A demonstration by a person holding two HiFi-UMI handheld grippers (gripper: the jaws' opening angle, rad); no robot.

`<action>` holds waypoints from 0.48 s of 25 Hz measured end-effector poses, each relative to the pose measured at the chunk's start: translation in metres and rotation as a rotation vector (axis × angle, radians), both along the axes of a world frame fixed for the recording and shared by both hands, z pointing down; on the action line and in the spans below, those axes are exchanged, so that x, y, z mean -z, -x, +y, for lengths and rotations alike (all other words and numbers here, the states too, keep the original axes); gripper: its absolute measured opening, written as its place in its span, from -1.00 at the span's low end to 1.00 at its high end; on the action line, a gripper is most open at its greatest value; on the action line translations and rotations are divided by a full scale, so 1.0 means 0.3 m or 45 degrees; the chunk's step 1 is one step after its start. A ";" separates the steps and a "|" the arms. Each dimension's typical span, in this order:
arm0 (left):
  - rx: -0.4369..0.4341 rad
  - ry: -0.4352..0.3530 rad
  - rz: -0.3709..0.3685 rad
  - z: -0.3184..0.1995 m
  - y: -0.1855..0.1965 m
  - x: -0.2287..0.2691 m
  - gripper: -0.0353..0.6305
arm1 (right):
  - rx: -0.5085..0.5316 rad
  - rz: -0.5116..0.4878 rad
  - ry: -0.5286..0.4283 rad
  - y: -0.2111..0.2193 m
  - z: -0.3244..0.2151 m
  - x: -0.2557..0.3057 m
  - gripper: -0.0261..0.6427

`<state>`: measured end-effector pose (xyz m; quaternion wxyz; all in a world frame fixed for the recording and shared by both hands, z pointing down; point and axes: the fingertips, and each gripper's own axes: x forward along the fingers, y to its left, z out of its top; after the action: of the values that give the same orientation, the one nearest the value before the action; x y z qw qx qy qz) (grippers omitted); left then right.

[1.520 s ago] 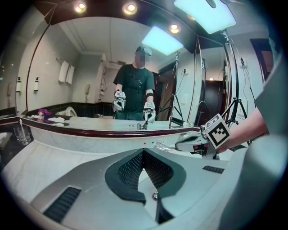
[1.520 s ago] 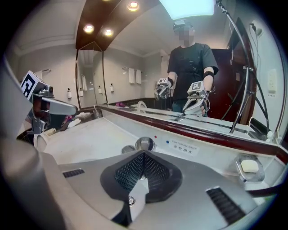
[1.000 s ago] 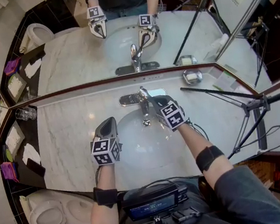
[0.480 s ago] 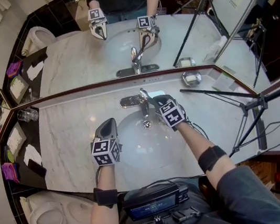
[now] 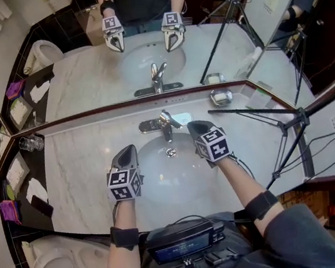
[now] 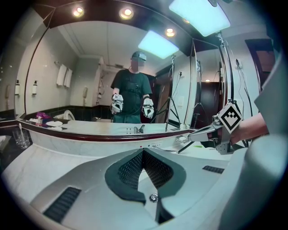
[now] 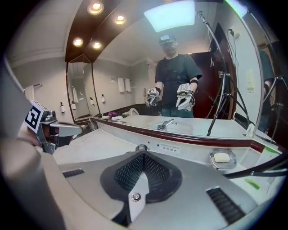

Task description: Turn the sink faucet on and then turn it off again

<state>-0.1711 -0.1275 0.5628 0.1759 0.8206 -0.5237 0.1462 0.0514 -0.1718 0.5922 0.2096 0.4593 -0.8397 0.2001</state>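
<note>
Looking down on a marble counter (image 5: 78, 170) with an oval sink (image 5: 156, 180) set into it and a mirror (image 5: 100, 71) along the back edge. The chrome faucet (image 5: 165, 124) stands at the middle of the sink's back rim, with nothing touching it.

A second ago the right gripper (image 5: 193, 126) had its tips against the faucet's lever. It has since drawn away and now hangs over the sink's right rim, just beside the faucet but apart from it. In its own view (image 7: 144, 153) its jaws are pressed together with nothing between them.

The left gripper (image 5: 129, 149) has barely shifted and sits over the sink's front left rim. Its jaws (image 6: 143, 150) are also closed tight and empty.

A soap dish (image 5: 221, 96) rests at the counter's back right, and a glass (image 5: 27, 144) at its back left corner.
</note>
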 end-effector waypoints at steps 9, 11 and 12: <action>0.000 -0.029 0.002 0.044 -0.010 0.038 -0.89 | -0.108 -0.089 0.021 -0.095 0.117 0.035 -0.87; 0.008 -0.036 0.001 0.056 -0.001 0.047 -0.89 | -0.122 -0.085 0.017 -0.108 0.132 0.040 -0.87; 0.012 -0.040 0.000 0.062 0.004 0.052 -0.89 | -0.126 -0.078 0.014 -0.111 0.140 0.042 -0.87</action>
<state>-0.1722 -0.1088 0.5472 0.1637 0.8208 -0.5298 0.1371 0.0848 -0.1299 0.5796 0.1760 0.4927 -0.8210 0.2287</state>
